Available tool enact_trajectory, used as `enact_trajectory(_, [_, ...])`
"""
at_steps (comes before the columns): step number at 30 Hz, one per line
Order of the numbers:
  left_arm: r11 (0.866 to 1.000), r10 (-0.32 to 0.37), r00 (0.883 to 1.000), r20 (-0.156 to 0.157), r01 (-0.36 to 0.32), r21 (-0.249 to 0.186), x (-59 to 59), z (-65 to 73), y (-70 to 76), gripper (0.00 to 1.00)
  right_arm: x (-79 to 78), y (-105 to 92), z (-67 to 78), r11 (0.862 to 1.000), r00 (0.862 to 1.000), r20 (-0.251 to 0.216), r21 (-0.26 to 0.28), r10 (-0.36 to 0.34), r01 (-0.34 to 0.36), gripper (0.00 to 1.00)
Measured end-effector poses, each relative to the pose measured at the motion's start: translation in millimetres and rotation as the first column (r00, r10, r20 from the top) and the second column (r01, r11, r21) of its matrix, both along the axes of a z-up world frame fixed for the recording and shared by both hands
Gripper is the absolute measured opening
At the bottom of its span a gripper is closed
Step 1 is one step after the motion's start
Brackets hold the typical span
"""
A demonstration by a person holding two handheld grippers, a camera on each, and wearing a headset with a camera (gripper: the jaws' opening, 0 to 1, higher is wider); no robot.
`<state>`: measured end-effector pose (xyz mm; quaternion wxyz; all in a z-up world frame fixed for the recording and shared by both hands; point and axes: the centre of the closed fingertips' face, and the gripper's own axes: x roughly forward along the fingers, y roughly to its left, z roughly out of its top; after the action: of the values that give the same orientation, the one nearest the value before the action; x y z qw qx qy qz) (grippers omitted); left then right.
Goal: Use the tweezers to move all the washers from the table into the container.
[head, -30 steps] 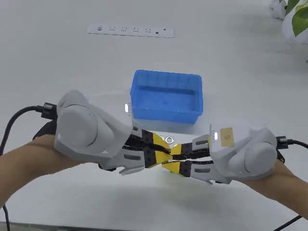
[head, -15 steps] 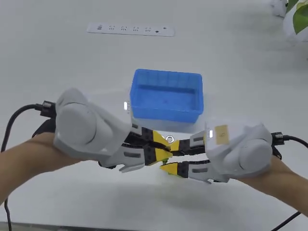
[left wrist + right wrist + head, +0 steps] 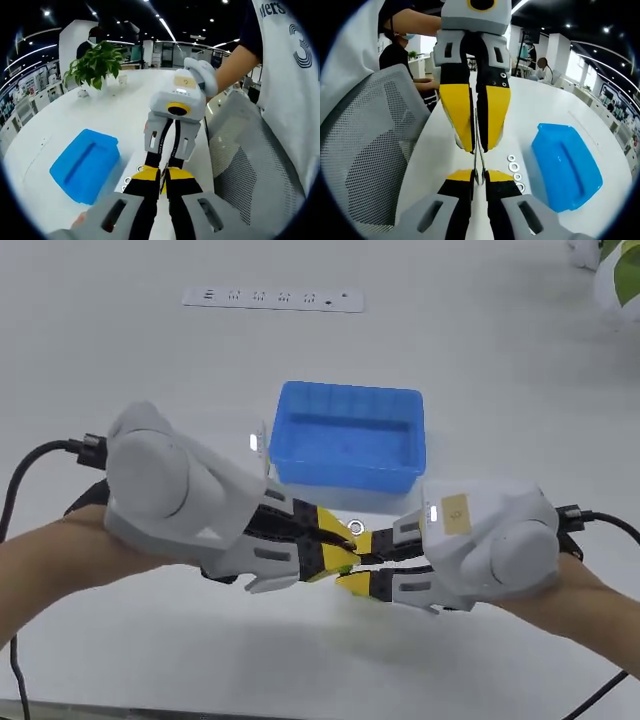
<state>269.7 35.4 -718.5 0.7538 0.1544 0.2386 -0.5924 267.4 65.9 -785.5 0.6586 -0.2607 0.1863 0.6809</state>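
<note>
Two claws meet tip to tip low over the white worktop (image 3: 480, 360) in the head view. The left claw (image 3: 338, 552) comes in from the left and the right claw (image 3: 366, 564) from the right, and their yellow pads overlap so closely that what they pinch cannot be made out. One of the washers (image 3: 355, 528) lies on the worktop just beyond the meeting tips. The blue container (image 3: 345, 476) stands a little farther beyond it, apart from both claws, and a power strip (image 3: 272, 300) lies well beyond the container. In the left gripper view the left claw's jaws stand narrow, closed on the thin metal tweezers (image 3: 162, 181), with the right claw straight ahead, tip against tip. The container sits on the worktop to the left of the jaws, a potted plant (image 3: 94, 62) stands far ahead on the left, and a mesh chair (image 3: 240, 170) is to the right. In the right gripper view the right claw's jaws are likewise narrow, clamped on the tweezers' end, while the left claw's pads close on the tweezers just ahead. Four washers lie in a short row on the worktop just right of the jaws, between them and the container.
</note>
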Motion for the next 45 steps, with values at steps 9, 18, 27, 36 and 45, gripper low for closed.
enact_trajectory(9, [0.998, -0.033, 0.998, 0.045, 0.030, 0.060, -0.8, -9.3, 1.9, 0.08, 0.4, -2.2, 0.8, 1.000, 0.999, -0.031, 0.020, -0.022, 0.022, 0.10])
enact_trajectory(18, [0.995, -0.080, 0.993, 0.087, 0.075, 0.058, -2.5, -5.8, -3.0, 0.07, -0.9, -2.4, 1.6, 1.000, 0.999, -0.042, 0.022, -0.018, 0.019, 0.09])
enact_trajectory(27, [0.992, -0.125, 0.989, 0.082, 0.121, 0.045, -5.0, -3.3, -3.7, 0.07, -5.3, -2.8, 3.9, 1.000, 0.999, -0.045, 0.021, -0.001, 0.002, 0.09])
enact_trajectory(36, [0.992, -0.122, 0.987, 0.108, 0.122, 0.015, -1.5, 4.2, -8.5, 0.06, -0.9, -8.5, 11.4, 0.999, 0.999, -0.032, 0.026, -0.019, 0.020, 0.09])
enact_trajectory(45, [0.992, -0.123, 0.982, 0.141, 0.126, -0.011, 14.8, 14.7, -19.0, 0.06, 16.6, -19.4, 21.1, 0.997, 0.998, 0.012, 0.032, -0.065, 0.064, 0.09])
